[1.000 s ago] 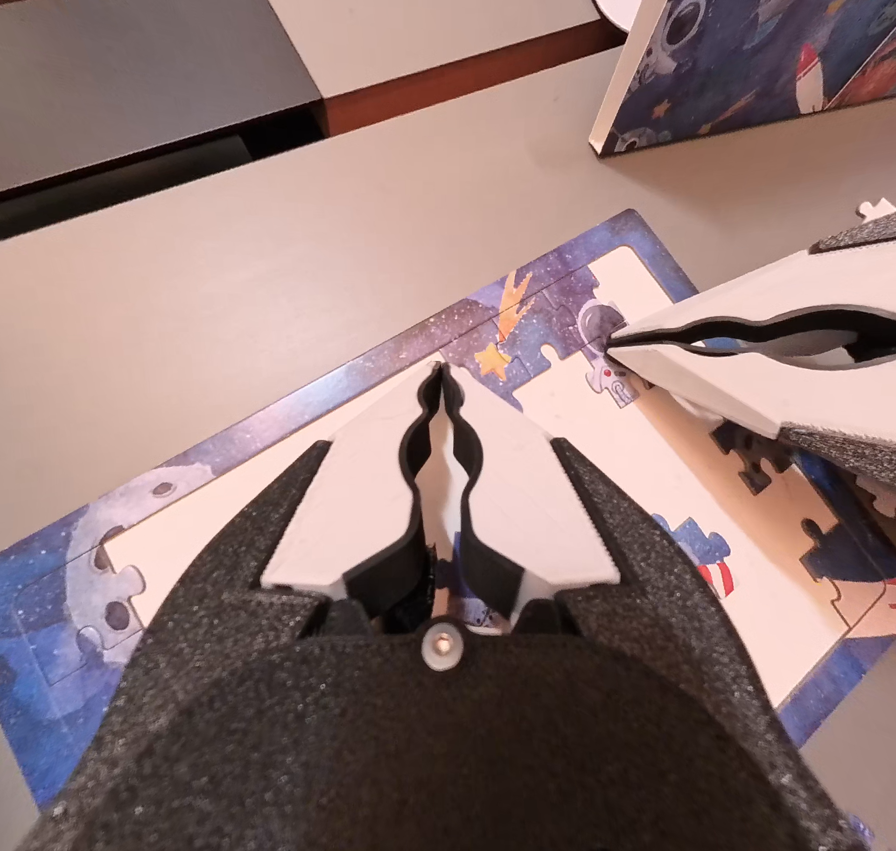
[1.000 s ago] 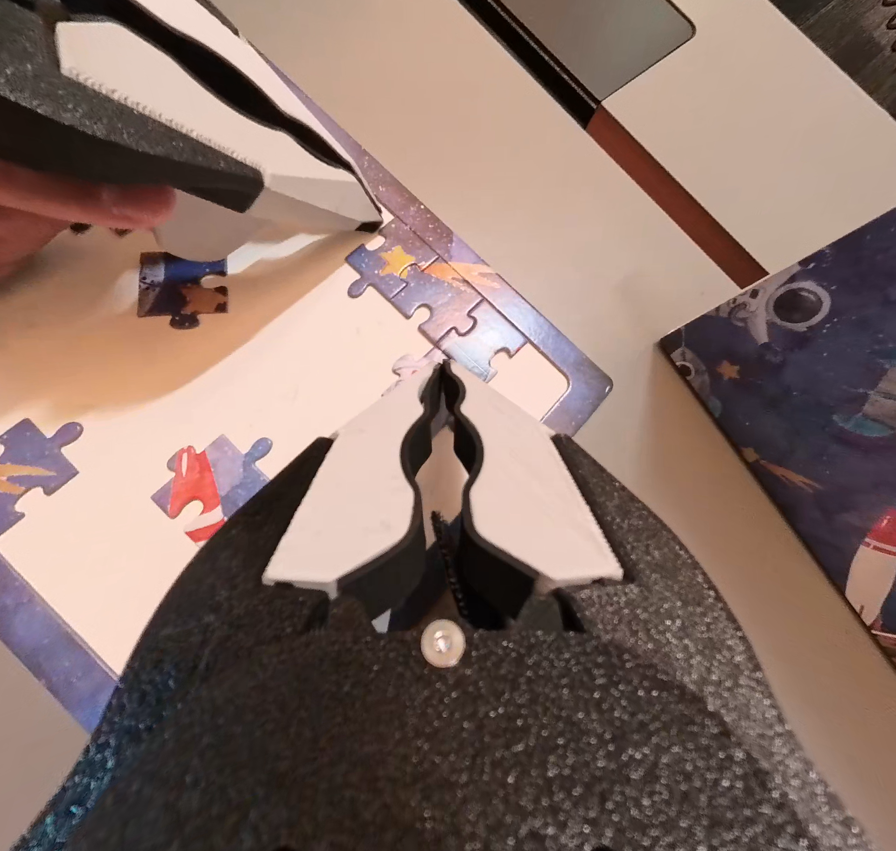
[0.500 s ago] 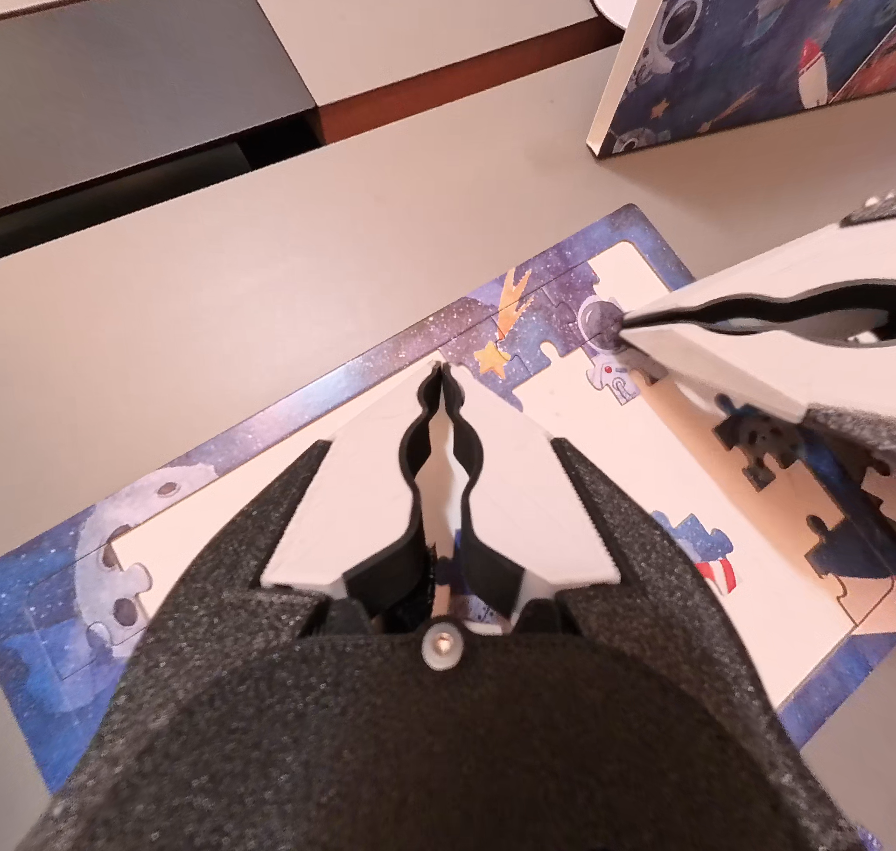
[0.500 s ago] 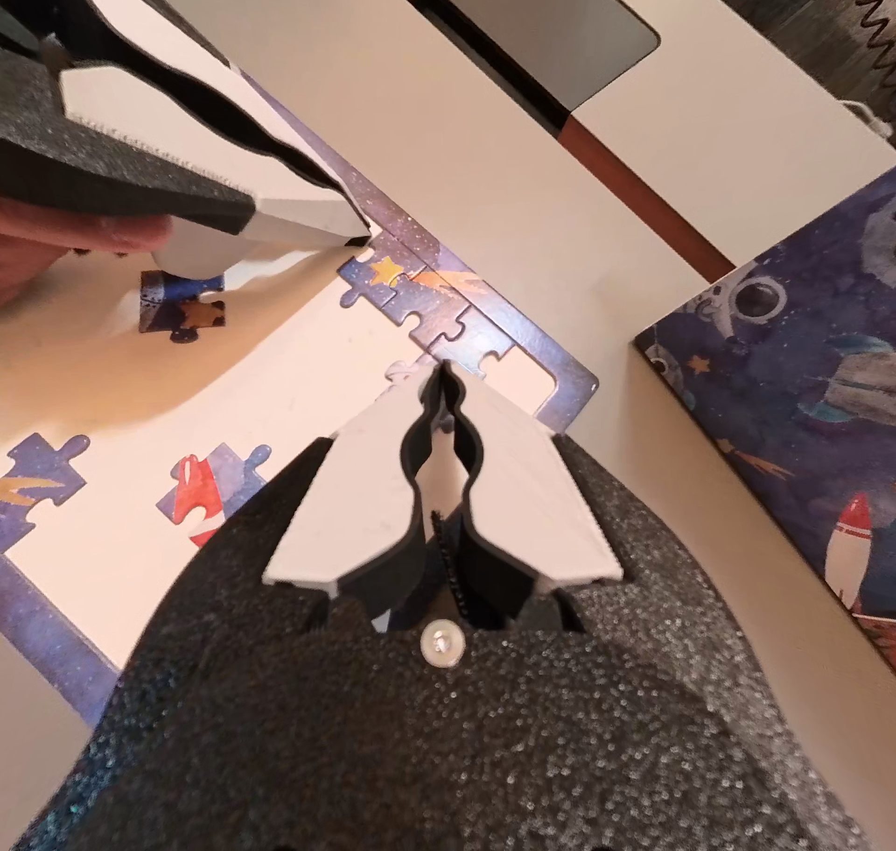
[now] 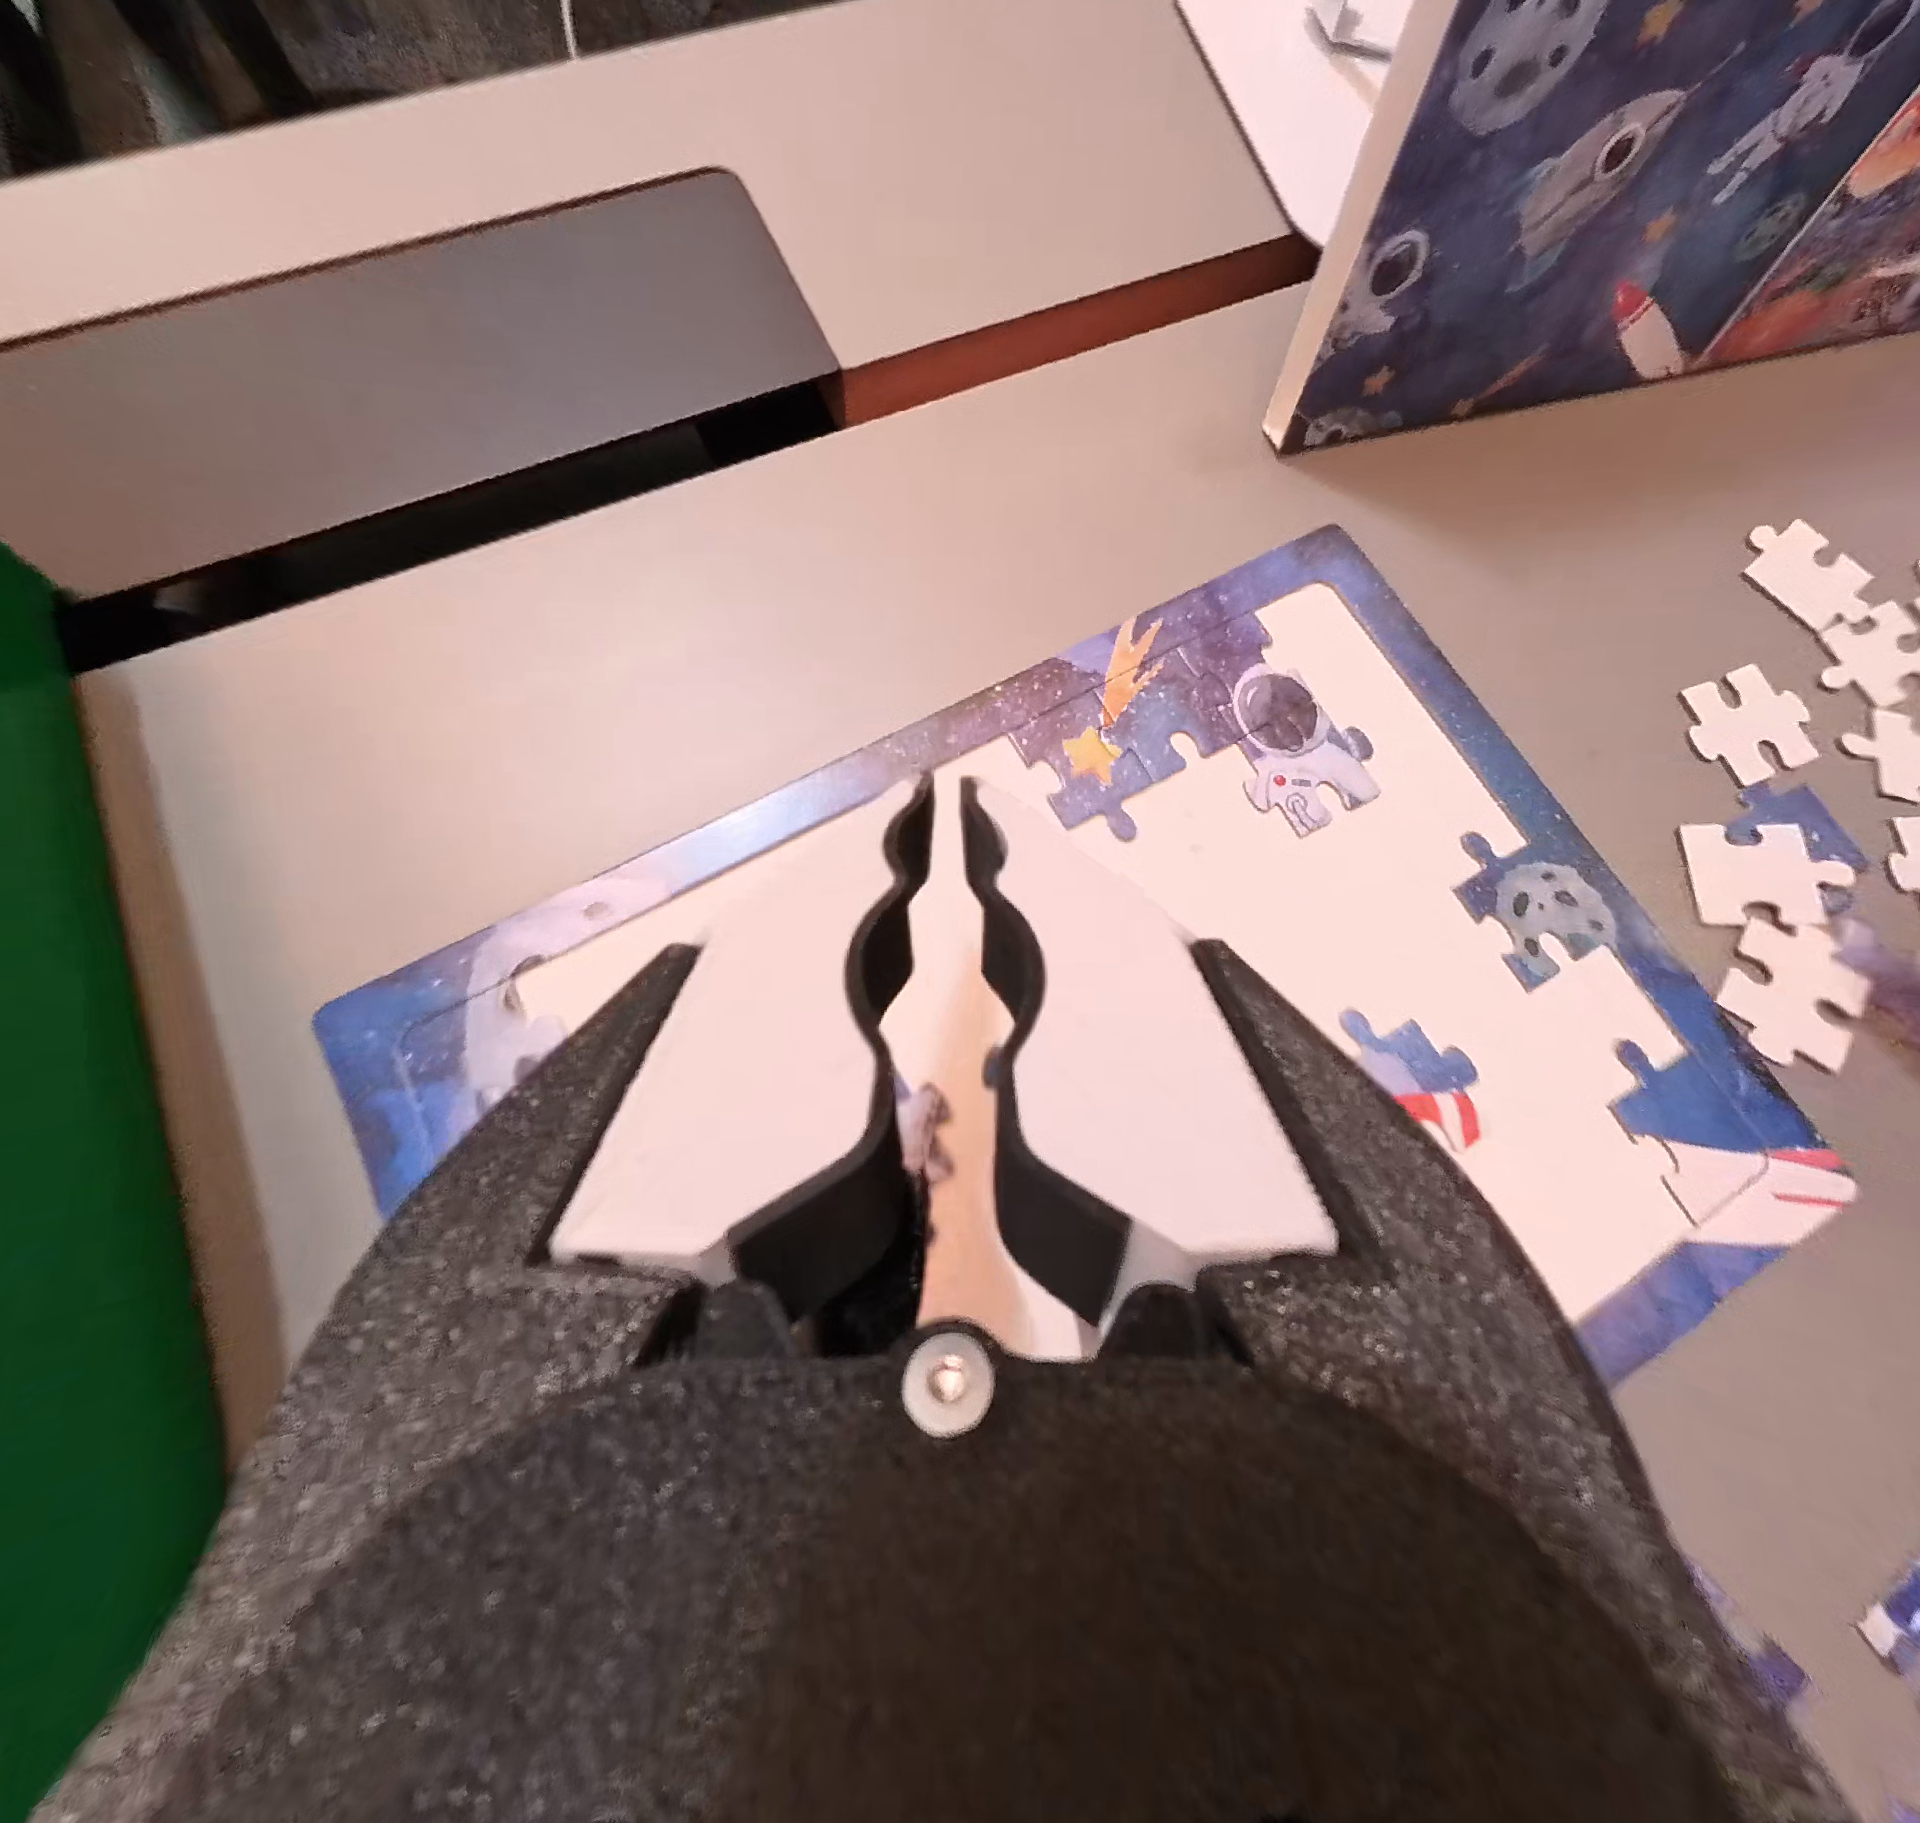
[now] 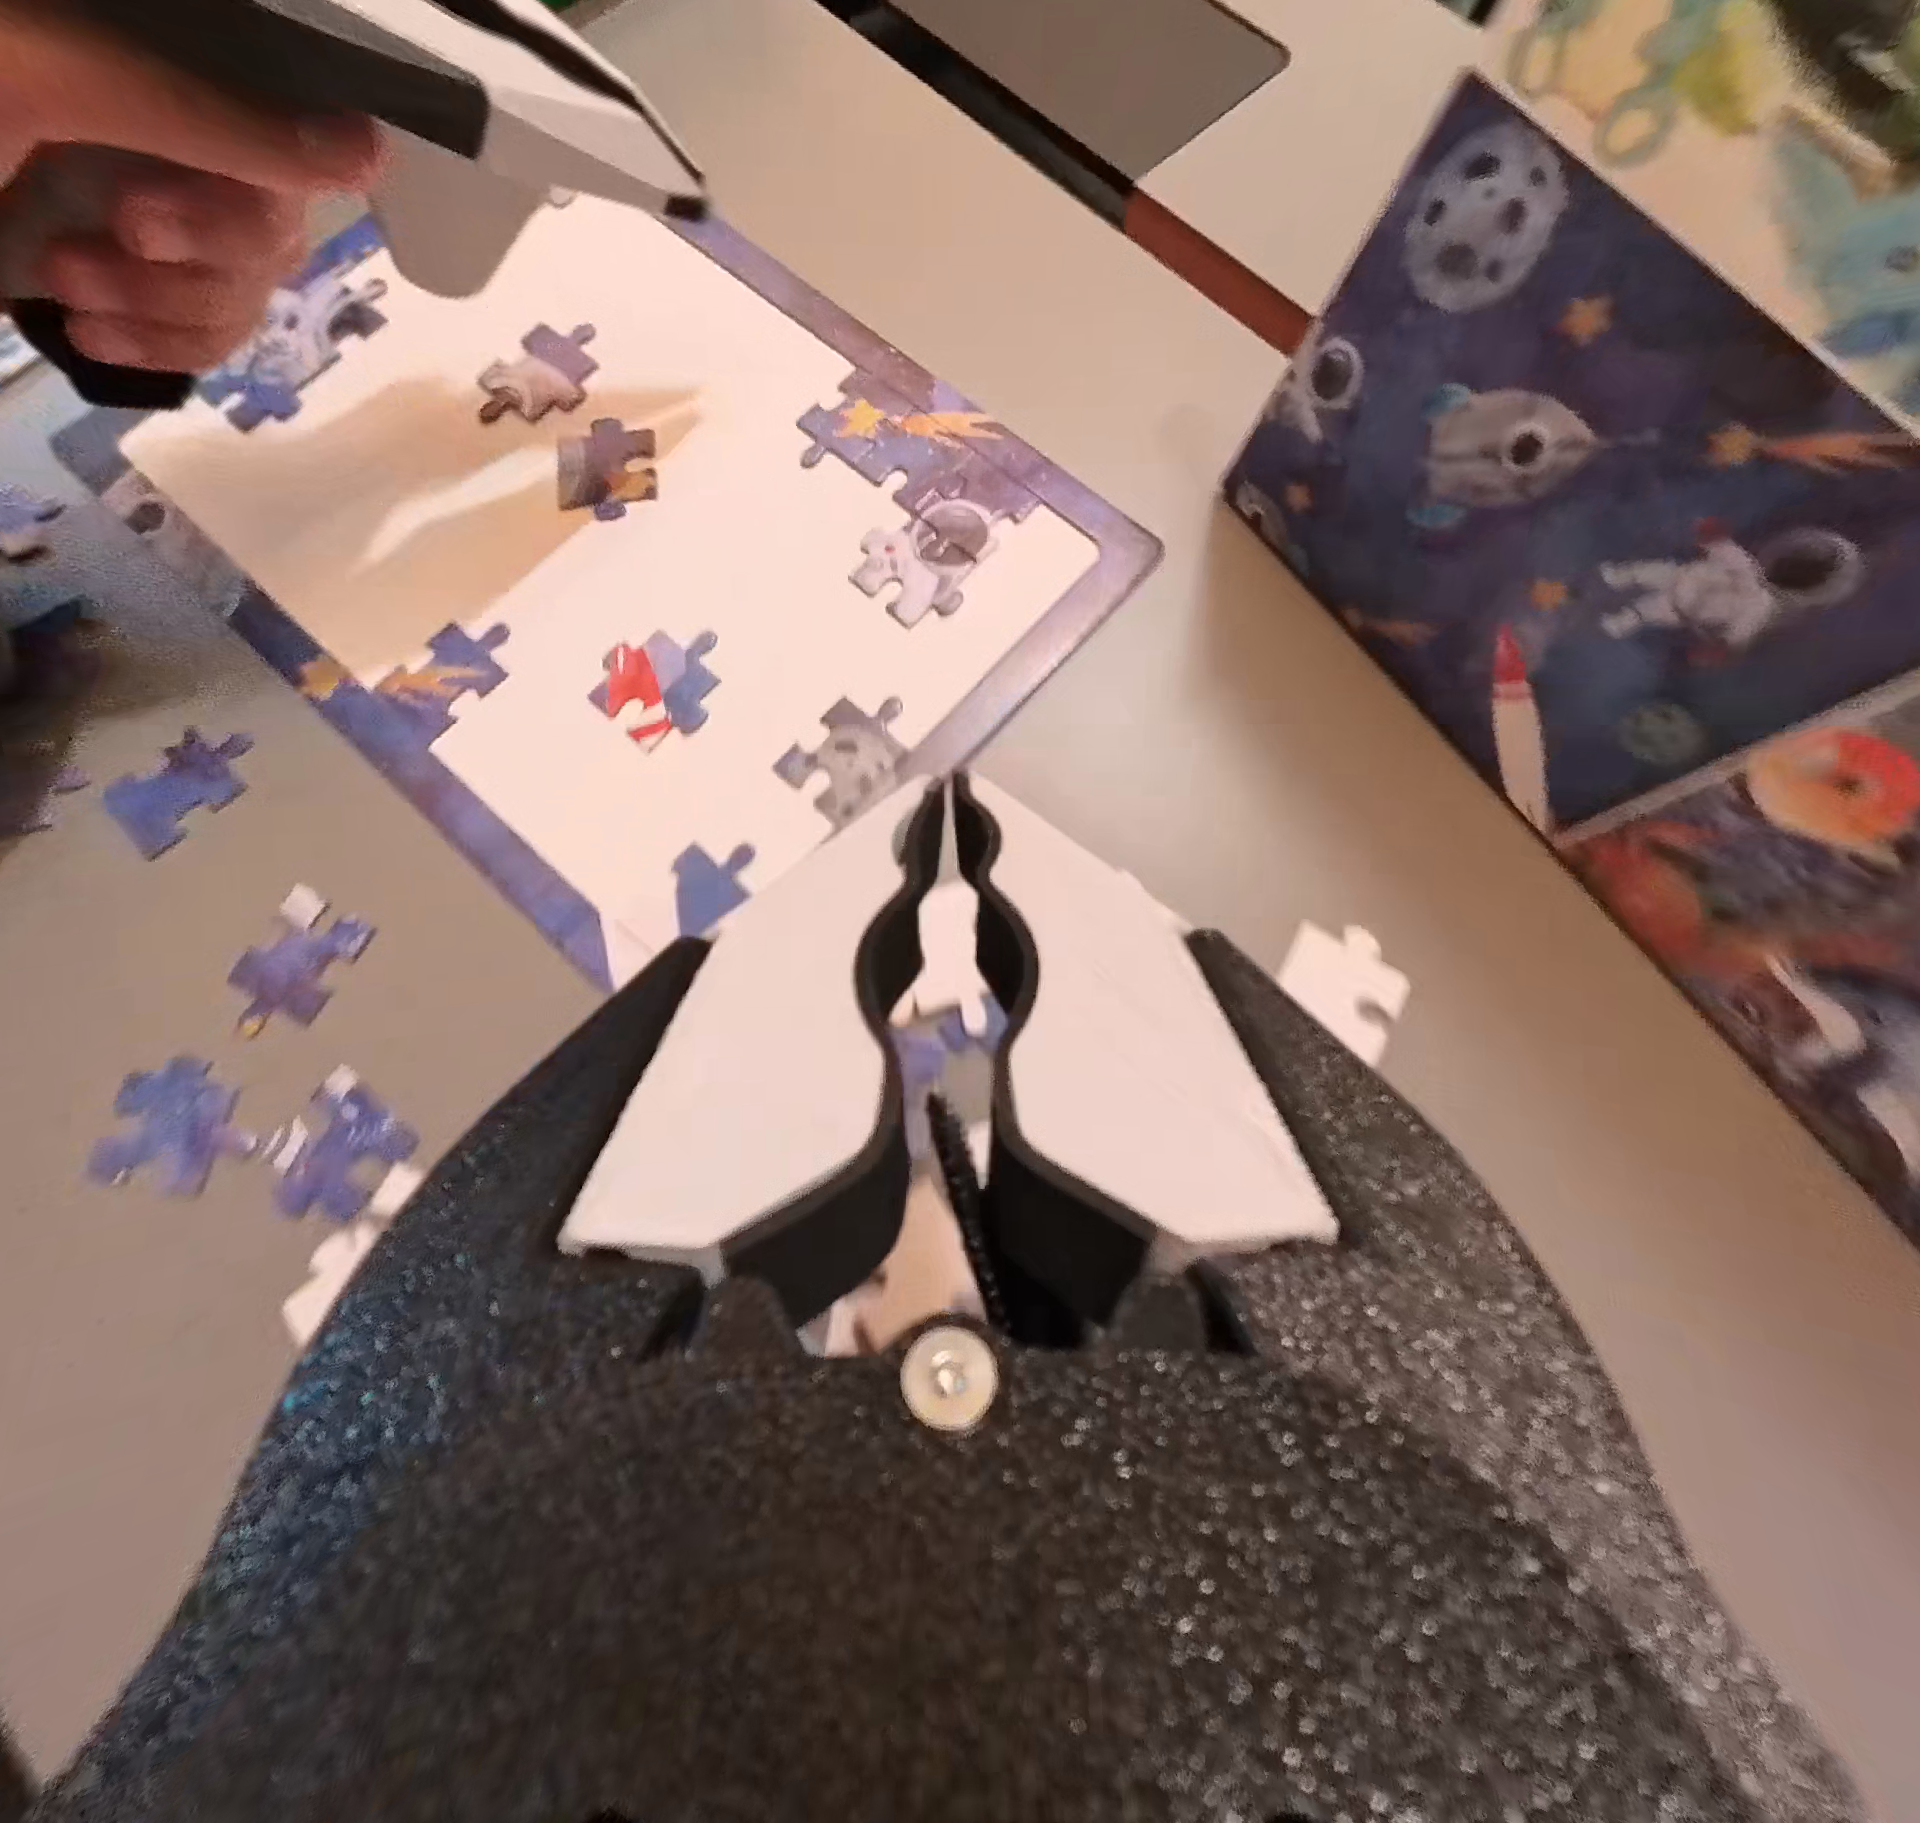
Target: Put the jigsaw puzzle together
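The blue-bordered puzzle tray lies on the table with a white inner field. An astronaut piece sits joined to the comet and star pieces along the tray's far edge. An asteroid piece and a red rocket piece lie loose inside. My left gripper is shut and empty, raised over the tray's middle. My right gripper is shut and empty, above the tray's edge near the asteroid piece. The left gripper also shows at the top left there.
The puzzle box stands at the right rear, also in the right wrist view. Several face-down white pieces lie right of the tray. Blue pieces lie scattered on the table. A hand holds the left gripper. Across from one pair of fingers to the other is roughly 20 cm.
Both grippers have pulled back and up from the tray. The right gripper has left the astronaut piece and is out of the left wrist view. The astronaut piece now lies joined to the comet pieces.
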Motion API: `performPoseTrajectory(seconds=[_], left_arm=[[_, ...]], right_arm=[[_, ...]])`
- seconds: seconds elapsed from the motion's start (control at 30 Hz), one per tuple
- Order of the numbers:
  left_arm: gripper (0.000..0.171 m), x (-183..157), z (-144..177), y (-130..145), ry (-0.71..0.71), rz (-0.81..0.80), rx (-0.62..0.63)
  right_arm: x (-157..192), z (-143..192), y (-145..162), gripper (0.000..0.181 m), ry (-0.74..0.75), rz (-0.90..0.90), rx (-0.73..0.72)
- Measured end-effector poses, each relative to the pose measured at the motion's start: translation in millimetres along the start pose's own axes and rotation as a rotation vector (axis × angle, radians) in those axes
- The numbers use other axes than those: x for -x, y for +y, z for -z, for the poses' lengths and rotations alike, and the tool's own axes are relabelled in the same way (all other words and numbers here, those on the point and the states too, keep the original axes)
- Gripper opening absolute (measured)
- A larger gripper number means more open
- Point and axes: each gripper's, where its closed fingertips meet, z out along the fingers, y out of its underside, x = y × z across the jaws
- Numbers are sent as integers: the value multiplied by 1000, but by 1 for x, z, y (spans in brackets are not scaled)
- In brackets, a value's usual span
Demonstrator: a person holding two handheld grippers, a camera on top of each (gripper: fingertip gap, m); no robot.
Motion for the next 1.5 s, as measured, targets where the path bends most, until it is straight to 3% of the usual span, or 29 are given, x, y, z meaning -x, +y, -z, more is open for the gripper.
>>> performPoseTrajectory(seconds=[0.13, 0.27, 0.47, 0.6, 0.77, 0.97, 1.13, 1.3, 1.37, 1.5], left_arm=[[10, -15, 29, 6, -52, -74, 20], [13, -54, 59, 42, -9, -139, 70], [16, -115, 107, 123, 116, -72, 124], [19, -132, 131, 154, 108, -98, 149], [19, -167, 141, 157, 214, -201, 127], [26, -187, 135, 169, 292, -302, 196], [26, -195, 126, 168, 336, -325, 206], [40, -196, 103, 155, 323, -440, 159], [40, -206, 101, 149, 397, -479, 110], [41, -209, 95, 159, 500, -531, 172]], right_arm=[[-9, 62, 23, 9, 37, -45, -34], [-13, 110, 71, 16, 81, -67, -16], [23, 142, 168, 19, 8, -79, 87], [47, 148, 204, 20, -57, -115, 119], [92, 129, 197, 23, -167, -19, 105], [142, 102, 190, 23, -339, 109, 159], [124, 89, 179, 16, -325, 65, 159], [100, 84, 164, 25, -302, 49, 156], [97, 85, 157, 25, -299, 51, 136], [102, 87, 151, 25, -337, 27, 92]])
